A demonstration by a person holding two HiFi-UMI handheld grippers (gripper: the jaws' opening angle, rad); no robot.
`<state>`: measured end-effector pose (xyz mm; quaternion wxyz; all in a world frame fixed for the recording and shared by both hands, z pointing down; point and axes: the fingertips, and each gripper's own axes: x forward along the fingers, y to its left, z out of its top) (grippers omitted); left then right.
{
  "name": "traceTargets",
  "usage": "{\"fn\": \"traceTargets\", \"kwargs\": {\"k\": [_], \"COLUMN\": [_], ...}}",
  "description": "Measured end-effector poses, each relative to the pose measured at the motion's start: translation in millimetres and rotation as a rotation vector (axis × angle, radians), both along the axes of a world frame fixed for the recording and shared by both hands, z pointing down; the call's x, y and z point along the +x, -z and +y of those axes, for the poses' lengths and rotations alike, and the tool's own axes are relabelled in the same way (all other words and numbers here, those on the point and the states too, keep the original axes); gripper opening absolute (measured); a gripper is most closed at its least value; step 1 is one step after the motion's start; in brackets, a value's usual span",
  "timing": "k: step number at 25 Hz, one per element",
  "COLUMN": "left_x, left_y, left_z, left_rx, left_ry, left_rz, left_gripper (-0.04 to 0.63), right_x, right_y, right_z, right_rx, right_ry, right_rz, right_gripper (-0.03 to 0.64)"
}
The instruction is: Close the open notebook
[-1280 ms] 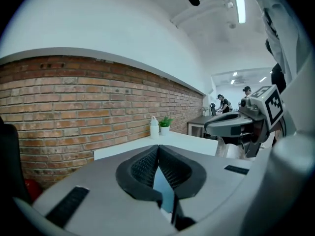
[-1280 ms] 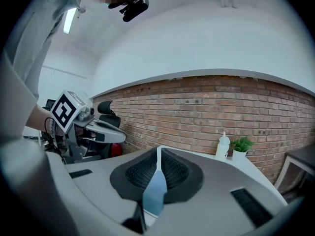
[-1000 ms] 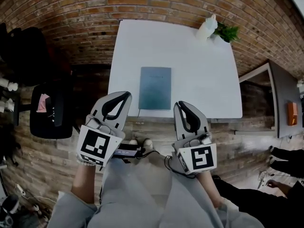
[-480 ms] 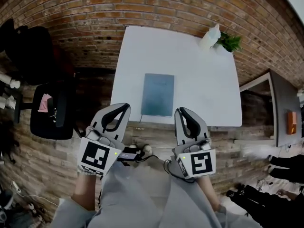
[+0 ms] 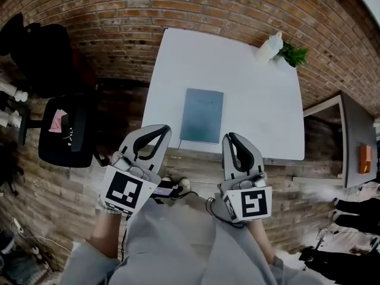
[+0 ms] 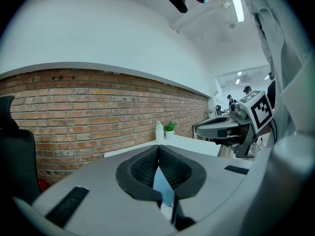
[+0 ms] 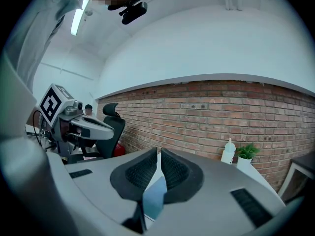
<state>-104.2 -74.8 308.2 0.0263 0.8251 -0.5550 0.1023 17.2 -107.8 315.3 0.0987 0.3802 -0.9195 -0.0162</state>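
Notebook: the thin blue-grey notebook lies flat near the front edge of the white surface; it looks shut already.
Feel: probably light, with a bendy cover; pinch a long side edge.
Left tongs: pressed together, empty.
Right tongs: pressed together, empty.

Closed notebook on white table; left gripper, right gripper near edge.
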Motion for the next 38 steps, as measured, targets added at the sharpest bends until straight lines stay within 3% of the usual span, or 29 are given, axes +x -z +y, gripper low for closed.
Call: {"fn": "traceTargets", "kwargs": {"k": [38], "left_x": [3.8], "left_y": [-8.2], "left_z": [-7.0], "left_rx": [-0.018], "left_ry": [-0.021], "left_rz": [0.001], "left_gripper": [0.018], "right_x": [-7.6], "right_y": [-7.8], "right_z": [1.5], "right_rx": [-0.008], "right_ry": [0.013], "right_rz": [0.037], "right_gripper": [0.055]}}
